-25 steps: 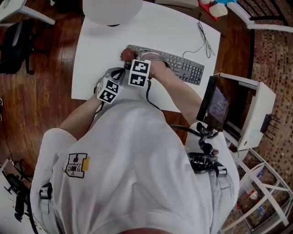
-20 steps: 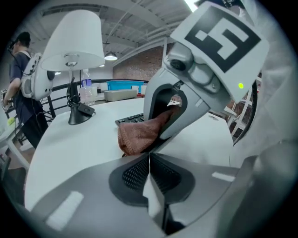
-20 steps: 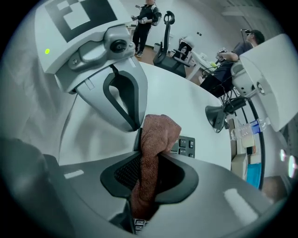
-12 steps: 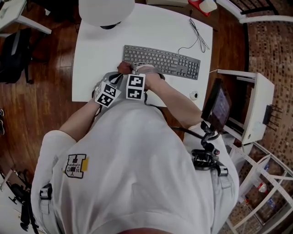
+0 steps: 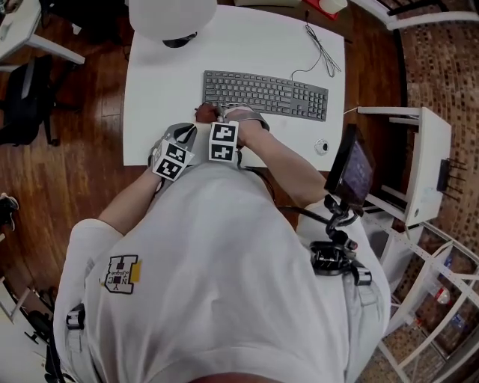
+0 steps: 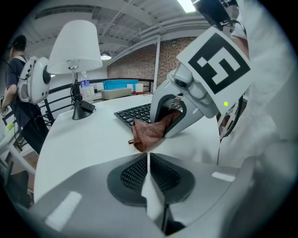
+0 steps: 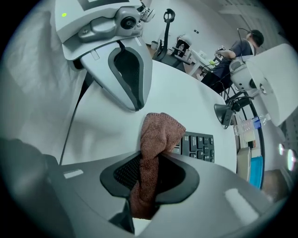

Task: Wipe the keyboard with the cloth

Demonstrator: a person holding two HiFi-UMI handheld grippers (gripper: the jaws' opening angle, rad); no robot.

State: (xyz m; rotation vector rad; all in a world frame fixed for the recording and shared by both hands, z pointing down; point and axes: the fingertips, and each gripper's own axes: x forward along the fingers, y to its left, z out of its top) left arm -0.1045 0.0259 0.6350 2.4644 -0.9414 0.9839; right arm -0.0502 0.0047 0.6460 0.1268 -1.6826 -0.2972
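A dark grey keyboard [image 5: 266, 93] lies across the white table [image 5: 165, 75]. My right gripper [image 5: 212, 114] points steeply down just off the keyboard's near left corner. A brown cloth [image 7: 156, 135] is bunched between its pads and hangs from them; the jaws are easing open, still pressing on it. Beyond the cloth the keyboard [image 7: 198, 146] shows several keys. My left gripper [image 6: 148, 162] hovers close beside the right one, jaws shut with nothing in them. From its view the cloth [image 6: 146, 135] dangles from the right gripper [image 6: 174, 118] in front of the keyboard [image 6: 135, 113].
A white-shaded lamp [image 5: 171, 15] stands at the table's far left. The keyboard cable [image 5: 322, 45] runs to the far right edge, and a small round object [image 5: 322, 146] lies near the right front corner. A monitor [image 5: 352, 168] and white shelf [image 5: 419, 164] stand right of the table.
My right gripper has come off the keyboard's left end with the cloth toward the table's near edge. The left gripper has shifted along beside it.
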